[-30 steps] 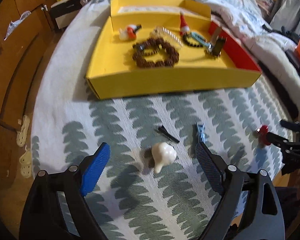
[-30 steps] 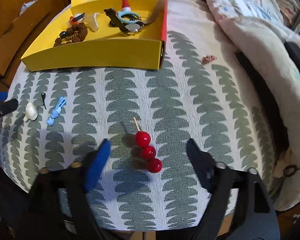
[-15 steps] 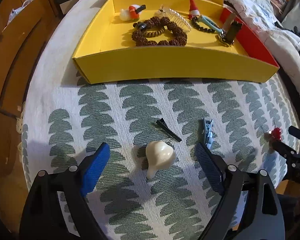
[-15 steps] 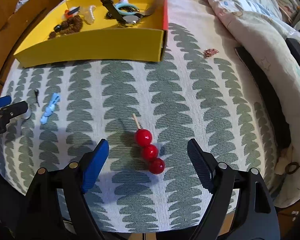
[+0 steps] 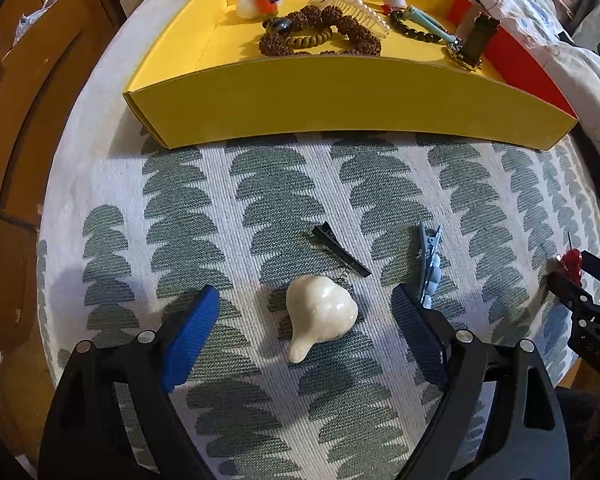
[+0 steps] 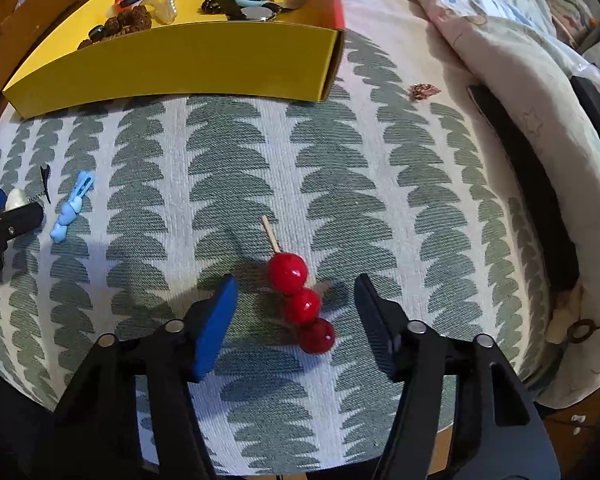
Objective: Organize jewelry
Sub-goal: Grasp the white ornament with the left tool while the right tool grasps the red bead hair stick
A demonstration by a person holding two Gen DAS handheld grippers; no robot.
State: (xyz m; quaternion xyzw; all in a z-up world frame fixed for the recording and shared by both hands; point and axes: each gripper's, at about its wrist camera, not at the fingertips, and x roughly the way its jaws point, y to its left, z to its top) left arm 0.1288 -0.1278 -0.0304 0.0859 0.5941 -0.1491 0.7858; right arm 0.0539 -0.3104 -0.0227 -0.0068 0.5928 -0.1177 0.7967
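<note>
Currently the right gripper (image 6: pixel 296 316) straddles the red bead stick (image 6: pixel 300 306) at lower centre; its jaws have just been closing, with the stick between them but the pads not yet touching it. The left gripper (image 5: pixel 304 320) stands released around the cream pendant (image 5: pixel 320 316), lower centre. Both point steeply downward. Judged step: pickup. Next, each closes fully, lifts, and carries to the yellow tray (image 5: pixel 340 92) at the top.
</note>
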